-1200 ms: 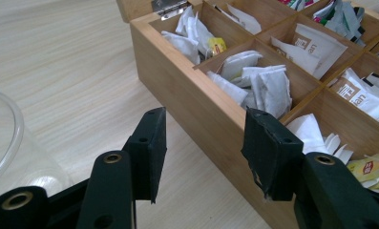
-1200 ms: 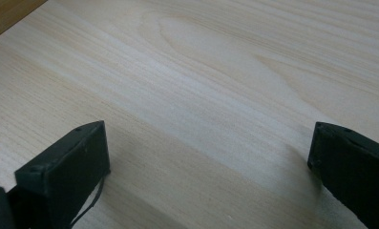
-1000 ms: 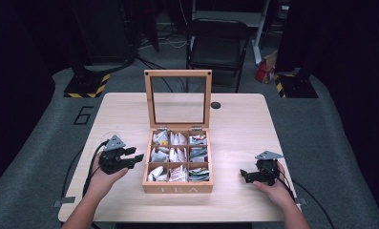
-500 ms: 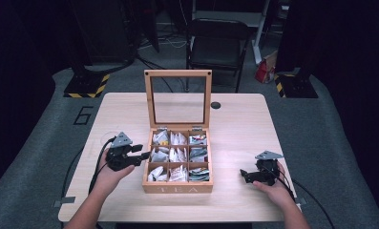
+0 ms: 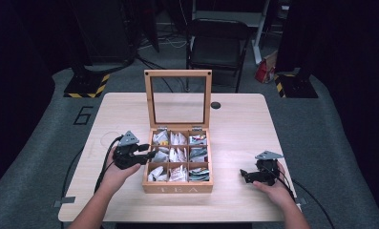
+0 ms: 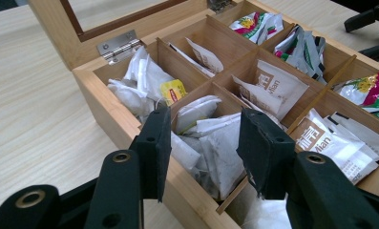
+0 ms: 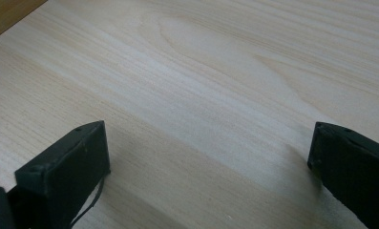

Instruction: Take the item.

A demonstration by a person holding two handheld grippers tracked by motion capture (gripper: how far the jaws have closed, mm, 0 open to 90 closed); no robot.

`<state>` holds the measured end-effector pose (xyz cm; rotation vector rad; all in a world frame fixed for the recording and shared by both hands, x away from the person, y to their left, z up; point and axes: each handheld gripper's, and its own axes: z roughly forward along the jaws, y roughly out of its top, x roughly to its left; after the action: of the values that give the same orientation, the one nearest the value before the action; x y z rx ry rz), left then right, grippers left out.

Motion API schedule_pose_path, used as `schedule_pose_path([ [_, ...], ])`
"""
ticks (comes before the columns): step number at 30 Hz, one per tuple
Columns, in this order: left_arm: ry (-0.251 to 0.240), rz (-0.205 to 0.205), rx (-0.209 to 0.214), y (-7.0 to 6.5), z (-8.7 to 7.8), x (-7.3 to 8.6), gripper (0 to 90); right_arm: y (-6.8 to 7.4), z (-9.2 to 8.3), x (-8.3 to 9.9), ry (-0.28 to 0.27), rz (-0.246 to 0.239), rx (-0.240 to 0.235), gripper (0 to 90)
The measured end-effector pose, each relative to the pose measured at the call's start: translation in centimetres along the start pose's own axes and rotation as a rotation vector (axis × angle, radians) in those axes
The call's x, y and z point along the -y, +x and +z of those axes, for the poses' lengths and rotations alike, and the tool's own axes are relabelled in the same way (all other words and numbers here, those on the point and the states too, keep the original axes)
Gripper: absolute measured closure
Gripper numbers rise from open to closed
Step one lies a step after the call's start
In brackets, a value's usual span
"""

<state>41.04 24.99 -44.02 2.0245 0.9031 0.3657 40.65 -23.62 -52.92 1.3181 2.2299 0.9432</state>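
Left gripper (image 5: pixel 146 155) has shifted toward the tea box (image 5: pixel 177 188), jaws closing slightly but open over white tea bags (image 6: pixel 215 148) in its middle-left compartment. Right gripper (image 5: pixel 247 176), jaws wide open, rests right of the box.

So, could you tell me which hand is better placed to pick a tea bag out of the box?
Left. The left tool is open at the tea box's left wall, over its tea bags; the right tool rests on the table.

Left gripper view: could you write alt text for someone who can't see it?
The hand-held gripper, its two black jaws apart, hovers over the near wall of an open wooden tea box, above a compartment of white tea bags. Other compartments hold more sachets, and the glass lid stands upright behind.
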Motion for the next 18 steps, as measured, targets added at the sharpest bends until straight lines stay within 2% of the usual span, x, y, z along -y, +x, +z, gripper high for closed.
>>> schedule_pose_path([
  [2, -0.002, -0.01, 0.004, -0.2, 0.3, 0.0, 54.9, 0.0, 0.0, 0.0, 0.0, 0.0, 0.0, 0.0],
  [3, 0.004, -0.002, 0.006, -0.1, 0.4, -0.1, 54.9, 0.0, 0.0, 0.0, 0.0, 0.0, 0.0, 0.0],
  [4, 0.003, -0.014, 0.009, -0.2, 0.5, -0.1, 54.9, 0.0, 0.0, 0.0, 0.001, 0.003, 0.0, 0.0],
  [5, 0.007, -0.002, 0.008, -0.1, 0.6, -0.1, 54.9, 0.0, 0.0, 0.0, 0.0, 0.0, 0.0, 0.0],
  [11, 0.017, -0.001, 0.02, -0.3, 1.3, -0.1, 57.5, 0.0, 0.0, 0.0, 0.0, 0.0, 0.0, 0.0],
  [12, 0.018, -0.021, 0.027, -0.5, 1.5, 0.0, 57.8, 0.0, 0.0, 0.0, 0.0, 0.0, 0.0, 0.0],
  [13, 0.017, -0.018, 0.025, -0.5, 1.6, 0.0, 58.5, 0.0, 0.0, 0.0, 0.0, 0.0, 0.0, 0.0],
  [18, 0.046, -0.02, 0.031, -0.4, 2.0, 0.2, 63.5, 0.0, 0.0, 0.0, 0.0, 0.0, 0.0, 0.0],
])
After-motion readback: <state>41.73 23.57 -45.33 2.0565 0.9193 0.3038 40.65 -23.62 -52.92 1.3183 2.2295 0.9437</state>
